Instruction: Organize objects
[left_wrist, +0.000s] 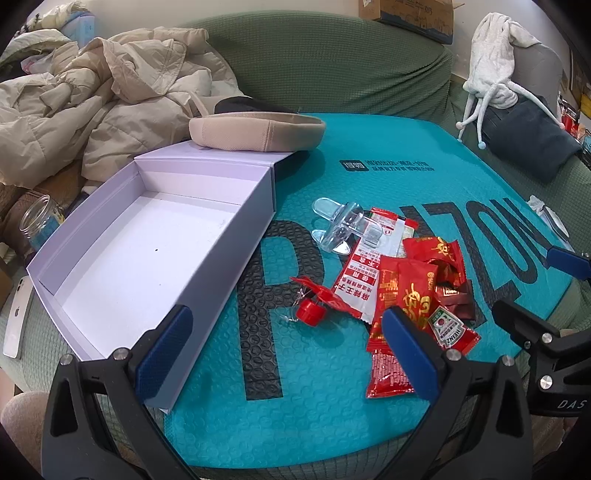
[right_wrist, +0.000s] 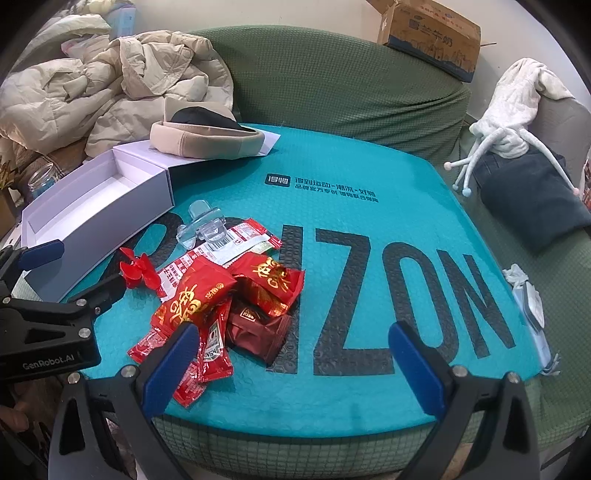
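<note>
Setting: a teal bubble mailer (right_wrist: 332, 177) printed with large black letters lies flat on a green sofa (right_wrist: 332, 92).
Box: an open white box (left_wrist: 147, 258) sits on the left part of the mailer, its inside bare; a beige hat (left_wrist: 258, 131) rests on its far end.
Snack pile: red snack packets (right_wrist: 199, 295), a white-and-red sachet (right_wrist: 236, 240), a dark brown packet (right_wrist: 258, 328) and a Heinz ketchup sachet (left_wrist: 448, 328) lie heaped on the mailer, just right of the box.
Other small items: a clear plastic clip (left_wrist: 341, 225) touches the far edge of the pile; a small red fan-like toy (right_wrist: 136, 273) lies at its left, between pile and box.
Left gripper (left_wrist: 284, 347): fingers spread wide, holding nothing. Its left finger overlaps the box's near right wall in view; its right finger (left_wrist: 410, 354) covers the near edge of the pile (contact cannot be judged).
Right gripper (right_wrist: 291, 365): fingers released and empty, hovering over the near mailer. The pile lies by its left finger (right_wrist: 170, 365), which overlaps the nearest red packet; bare mailer lies between the fingers.
Surroundings: a crumpled beige jacket (right_wrist: 92, 92) at far left, a cardboard box (right_wrist: 432, 33) on the sofa back.
</note>
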